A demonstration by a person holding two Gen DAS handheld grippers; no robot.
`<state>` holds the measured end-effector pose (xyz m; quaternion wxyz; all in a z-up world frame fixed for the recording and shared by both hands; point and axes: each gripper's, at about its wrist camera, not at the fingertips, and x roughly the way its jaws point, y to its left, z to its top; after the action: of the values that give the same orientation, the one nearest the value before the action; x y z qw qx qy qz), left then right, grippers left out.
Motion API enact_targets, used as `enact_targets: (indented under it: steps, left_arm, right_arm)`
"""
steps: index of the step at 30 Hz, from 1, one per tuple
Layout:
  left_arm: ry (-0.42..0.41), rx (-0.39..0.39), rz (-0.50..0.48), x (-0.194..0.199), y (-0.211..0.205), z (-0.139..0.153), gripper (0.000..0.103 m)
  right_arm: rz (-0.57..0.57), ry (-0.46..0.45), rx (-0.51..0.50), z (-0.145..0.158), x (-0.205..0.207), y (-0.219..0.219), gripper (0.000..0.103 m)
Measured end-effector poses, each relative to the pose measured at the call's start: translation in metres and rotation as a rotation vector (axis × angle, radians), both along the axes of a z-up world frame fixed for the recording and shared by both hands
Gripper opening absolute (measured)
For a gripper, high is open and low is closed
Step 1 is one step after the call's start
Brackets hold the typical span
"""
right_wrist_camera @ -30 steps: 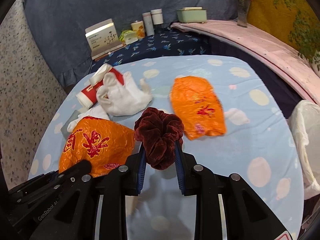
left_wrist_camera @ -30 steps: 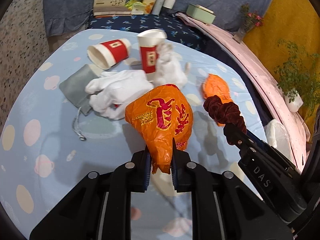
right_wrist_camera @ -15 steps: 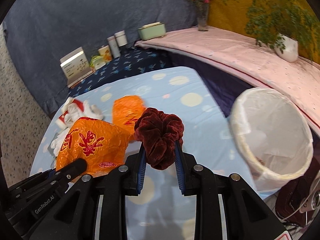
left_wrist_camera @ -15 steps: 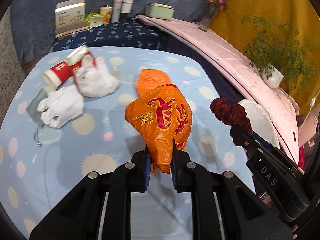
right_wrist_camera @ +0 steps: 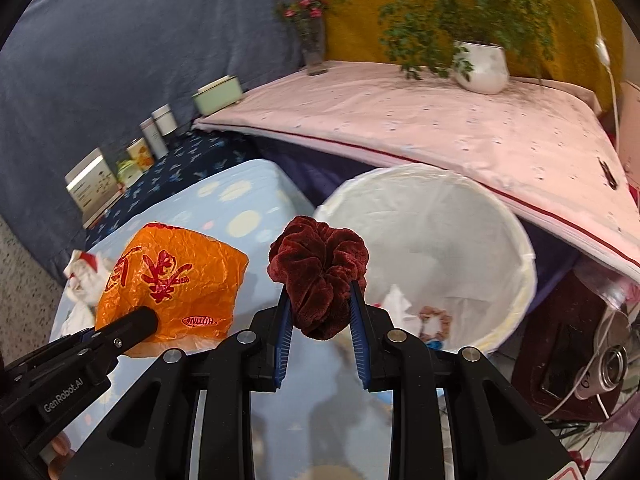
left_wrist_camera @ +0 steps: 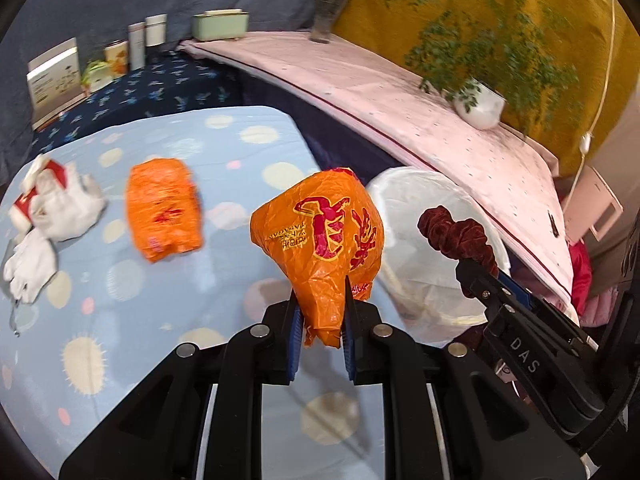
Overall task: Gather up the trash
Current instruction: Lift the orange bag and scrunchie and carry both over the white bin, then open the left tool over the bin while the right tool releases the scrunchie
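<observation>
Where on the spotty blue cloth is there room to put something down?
The near stretch of the spotty blue cloth, below the loose orange bag, is bare. So is the far corner by the navy cloth. The left edge is crowded with white gloves.

Each camera sits just behind its claw, close, looking forward and down along the fingers. Left claw (left_wrist_camera: pixel 320 320) faces the counter (left_wrist_camera: pixel 168 280); right claw (right_wrist_camera: pixel 320 312) faces the bin (right_wrist_camera: pixel 500 216). Both views share bin, counter edge and the other claw

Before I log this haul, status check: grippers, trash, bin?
Left gripper shut on orange bag. Right gripper shut on scrunchie. Bin open, nothing in the way.
</observation>
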<state>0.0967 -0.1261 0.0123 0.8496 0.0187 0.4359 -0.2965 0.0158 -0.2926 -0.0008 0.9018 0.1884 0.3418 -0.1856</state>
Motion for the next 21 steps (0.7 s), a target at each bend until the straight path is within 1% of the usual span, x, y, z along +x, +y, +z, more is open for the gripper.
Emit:
enact_targets:
  steps: [6, 10, 15, 16, 17, 19, 21]
  left_arm:
    - [-0.013, 0.014, -0.087, -0.007, -0.049, 0.0, 0.016]
    - [-0.005, 0.015, -0.125, -0.007, -0.075, -0.002, 0.016]
    - [-0.022, 0.005, -0.152, -0.007, -0.102, -0.003, 0.021]
    - [-0.028, 0.011, -0.149, -0.007, -0.105, -0.004, 0.032]
    - [-0.034, 0.018, -0.146, -0.007, -0.108, -0.005, 0.045]
    - [-0.044, 0.02, -0.135, -0.007, -0.111, -0.006, 0.053]
    - [-0.04, 0.026, -0.134, -0.005, -0.113, -0.009, 0.057]
  right_arm:
    - [-0.079, 0.004, 0.012, -0.009, -0.019, -0.04, 0.025]
    - [-0.109, 0.01, 0.023, -0.015, -0.027, -0.059, 0.025]
    - [-0.131, 0.021, 0.028, -0.023, -0.031, -0.074, 0.026]
    - [-0.136, 0.023, 0.03, -0.025, -0.032, -0.077, 0.026]
    - [-0.139, 0.025, 0.032, -0.026, -0.032, -0.079, 0.026]
    - [-0.144, 0.027, 0.036, -0.028, -0.032, -0.084, 0.026]
    - [-0.147, 0.028, 0.038, -0.03, -0.032, -0.087, 0.026]
